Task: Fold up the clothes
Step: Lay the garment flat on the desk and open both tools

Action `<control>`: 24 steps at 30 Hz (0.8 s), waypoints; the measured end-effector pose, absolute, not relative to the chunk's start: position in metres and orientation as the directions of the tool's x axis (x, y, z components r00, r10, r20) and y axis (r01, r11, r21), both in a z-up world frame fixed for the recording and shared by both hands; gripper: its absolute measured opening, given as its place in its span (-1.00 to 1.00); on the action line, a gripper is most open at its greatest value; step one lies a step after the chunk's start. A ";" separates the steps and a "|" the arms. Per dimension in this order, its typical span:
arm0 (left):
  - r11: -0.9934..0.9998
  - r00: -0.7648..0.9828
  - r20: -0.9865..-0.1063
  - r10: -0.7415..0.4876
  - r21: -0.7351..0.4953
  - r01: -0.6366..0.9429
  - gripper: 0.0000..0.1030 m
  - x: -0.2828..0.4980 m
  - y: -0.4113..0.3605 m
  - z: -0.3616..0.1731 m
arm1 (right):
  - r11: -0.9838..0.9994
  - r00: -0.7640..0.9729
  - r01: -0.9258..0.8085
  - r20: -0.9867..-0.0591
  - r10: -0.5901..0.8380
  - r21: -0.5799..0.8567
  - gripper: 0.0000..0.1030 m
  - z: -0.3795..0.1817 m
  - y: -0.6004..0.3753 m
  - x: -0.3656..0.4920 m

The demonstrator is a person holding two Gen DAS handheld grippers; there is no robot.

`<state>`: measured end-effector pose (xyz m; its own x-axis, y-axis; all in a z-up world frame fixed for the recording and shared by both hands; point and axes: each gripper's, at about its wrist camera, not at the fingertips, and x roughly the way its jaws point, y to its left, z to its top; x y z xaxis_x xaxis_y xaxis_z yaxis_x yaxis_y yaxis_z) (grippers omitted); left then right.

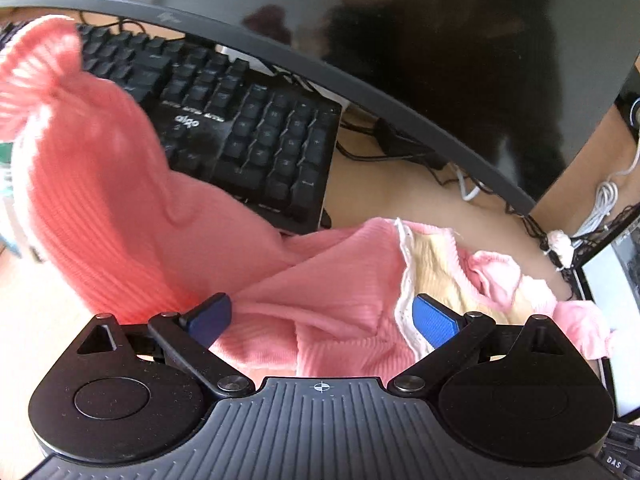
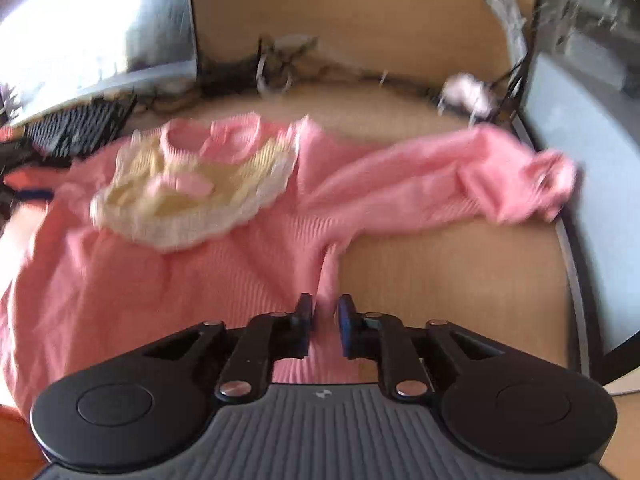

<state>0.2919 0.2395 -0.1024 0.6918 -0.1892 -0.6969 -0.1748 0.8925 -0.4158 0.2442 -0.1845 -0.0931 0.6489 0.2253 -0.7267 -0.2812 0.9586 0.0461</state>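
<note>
1. Where the left wrist view is taken, the left gripper (image 1: 322, 316) is seen with jaws wide, nothing held, over the pink sweater (image 1: 320, 296) on the desk (image 1: 360, 184); one sleeve (image 1: 80, 184) is draped over the keyboard (image 1: 248, 132), so keys or cables could be snagged.

2. In the right wrist view, the right gripper (image 2: 325, 320) is seen narrowly pinched on the sweater's side edge; the other sleeve (image 2: 460, 176) lies outstretched. Thin knit could slip if pulled.

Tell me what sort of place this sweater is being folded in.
Most likely a home or office computer desk, not a laundry spot: the pink sweater lies on a wooden desk beside a black keyboard, under a monitor with tangled cables.
</note>
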 end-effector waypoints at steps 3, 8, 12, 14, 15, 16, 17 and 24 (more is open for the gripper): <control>0.889 0.699 -0.668 -0.255 -0.447 -0.103 0.94 0.270 0.226 -0.091 | 0.955 0.687 -0.294 -0.684 0.246 0.048 -0.15 -0.080 -0.178 0.243; 0.865 0.565 -0.682 -0.465 -0.486 0.126 0.94 0.243 0.181 -0.097 | 0.926 0.643 -0.365 -0.692 0.328 0.100 0.00 -0.092 -0.140 0.234; 0.834 0.475 -0.690 -0.546 -0.504 0.225 0.94 0.223 0.168 -0.108 | 0.928 0.603 -0.346 -0.727 0.330 0.135 0.00 -0.113 -0.113 0.212; 0.815 0.454 -0.680 -0.575 -0.527 0.242 0.94 0.216 0.173 -0.114 | 0.944 0.599 -0.311 -0.747 0.287 0.113 0.00 -0.121 -0.105 0.198; 0.803 0.449 -0.670 -0.591 -0.540 0.252 0.94 0.213 0.177 -0.116 | 0.952 0.609 -0.292 -0.750 0.258 0.091 0.01 -0.123 -0.105 0.191; 0.789 0.445 -0.656 -0.610 -0.554 0.265 0.94 0.211 0.182 -0.118 | 0.960 0.621 -0.270 -0.750 0.229 0.069 0.01 -0.123 -0.107 0.185; 0.778 0.442 -0.644 -0.624 -0.564 0.276 0.94 0.210 0.187 -0.119 | 0.968 0.627 -0.243 -0.753 0.199 0.054 0.01 -0.123 -0.112 0.180; 0.824 0.516 -0.655 -0.552 -0.523 0.219 0.94 0.208 0.218 -0.115 | 0.994 0.650 -0.105 -0.756 0.075 0.008 0.05 -0.121 -0.162 0.159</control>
